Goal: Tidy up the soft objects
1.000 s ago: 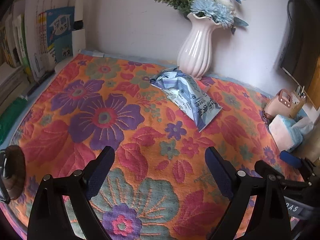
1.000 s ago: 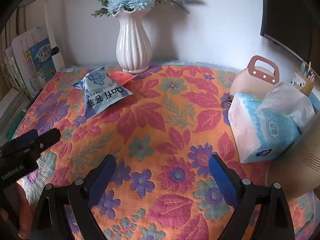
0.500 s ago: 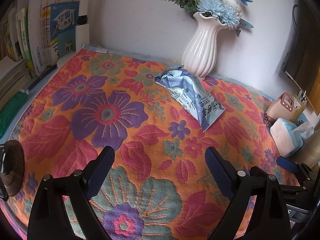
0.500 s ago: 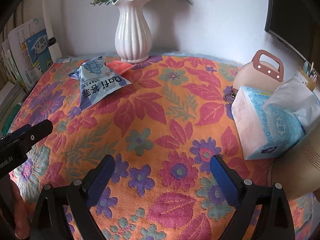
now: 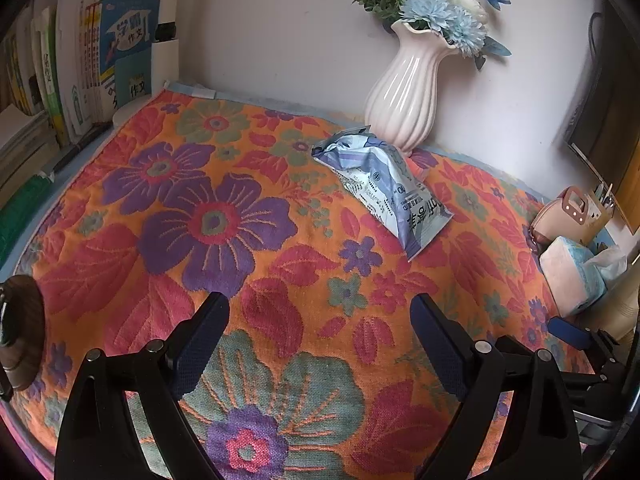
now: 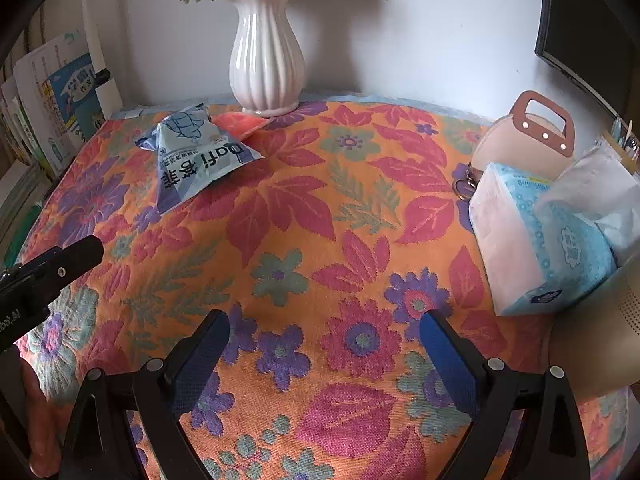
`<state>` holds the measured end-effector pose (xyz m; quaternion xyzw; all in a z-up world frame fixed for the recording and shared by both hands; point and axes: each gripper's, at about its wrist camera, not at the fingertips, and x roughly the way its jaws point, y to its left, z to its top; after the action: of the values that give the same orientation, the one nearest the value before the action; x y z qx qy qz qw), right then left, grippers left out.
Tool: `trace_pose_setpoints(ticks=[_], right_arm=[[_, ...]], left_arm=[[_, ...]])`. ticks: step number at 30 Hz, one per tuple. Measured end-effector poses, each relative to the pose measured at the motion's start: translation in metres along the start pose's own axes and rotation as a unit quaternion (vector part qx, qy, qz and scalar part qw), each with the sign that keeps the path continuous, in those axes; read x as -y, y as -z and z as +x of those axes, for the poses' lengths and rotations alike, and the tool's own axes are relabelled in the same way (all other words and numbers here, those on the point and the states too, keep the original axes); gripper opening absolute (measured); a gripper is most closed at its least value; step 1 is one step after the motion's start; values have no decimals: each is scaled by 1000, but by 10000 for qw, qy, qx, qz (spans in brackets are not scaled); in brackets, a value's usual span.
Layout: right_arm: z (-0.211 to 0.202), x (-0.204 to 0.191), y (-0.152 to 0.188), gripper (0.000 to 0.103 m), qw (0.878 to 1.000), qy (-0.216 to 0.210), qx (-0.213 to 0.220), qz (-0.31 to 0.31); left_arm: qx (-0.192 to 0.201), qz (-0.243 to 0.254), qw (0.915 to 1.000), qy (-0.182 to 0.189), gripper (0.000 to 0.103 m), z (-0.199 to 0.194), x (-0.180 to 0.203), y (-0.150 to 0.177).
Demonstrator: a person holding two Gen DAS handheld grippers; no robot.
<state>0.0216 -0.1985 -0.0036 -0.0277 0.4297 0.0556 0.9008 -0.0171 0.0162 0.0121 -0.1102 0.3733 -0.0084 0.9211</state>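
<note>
Task looks barely begun: crinkled blue-white plastic wipes pack (image 6: 196,156) and soft blue tissue pack (image 6: 536,240) lie untouched, well apart; left gripper (image 5: 320,336) & right gripper (image 6: 324,344) both spread wide, empty.

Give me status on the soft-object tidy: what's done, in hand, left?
Done: nothing visibly. The wipes pack lies loose on the cloth by the vase, partly over a small orange item. The tissue pack sits at the right edge beside the bag.
In hand: nothing. Left tongs and right tongs are open and empty over the cloth.
Left: picking and placing both packs.
</note>
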Motion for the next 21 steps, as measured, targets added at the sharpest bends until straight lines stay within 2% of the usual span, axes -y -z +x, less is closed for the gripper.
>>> trace_pose_setpoints(ticks=[9,12,14,16,18,19,21], right_arm=[[5,-1,-1,95,9999,-7,-118,-39],[8,0,-2,98,9998,-26,-208,-14],[10,1,-2,102,9997,-35,-260,32],[12,3,-2,103,9994,-55,-325,66],[12,4,-2,103,9994,-83,-337,73],[12,4,-2,103,9993,-98,-340,76],[13,5,-3,103,9993,-106,-343,76]], left_arm=[[-84,-84,9999,-38,91,3,-3,0],[-293,-116,9984,-461,91,7,-3,1],[-611,-87,9961,-637,91,13,-3,1],[-754,-177,9961,-415,91,11,-5,-4],[-825,-496,9953,-47,91,5,-10,-15],[-813,-701,9941,182,91,1,-12,-25],[-716,-785,9938,336,91,-2,-7,-41]])
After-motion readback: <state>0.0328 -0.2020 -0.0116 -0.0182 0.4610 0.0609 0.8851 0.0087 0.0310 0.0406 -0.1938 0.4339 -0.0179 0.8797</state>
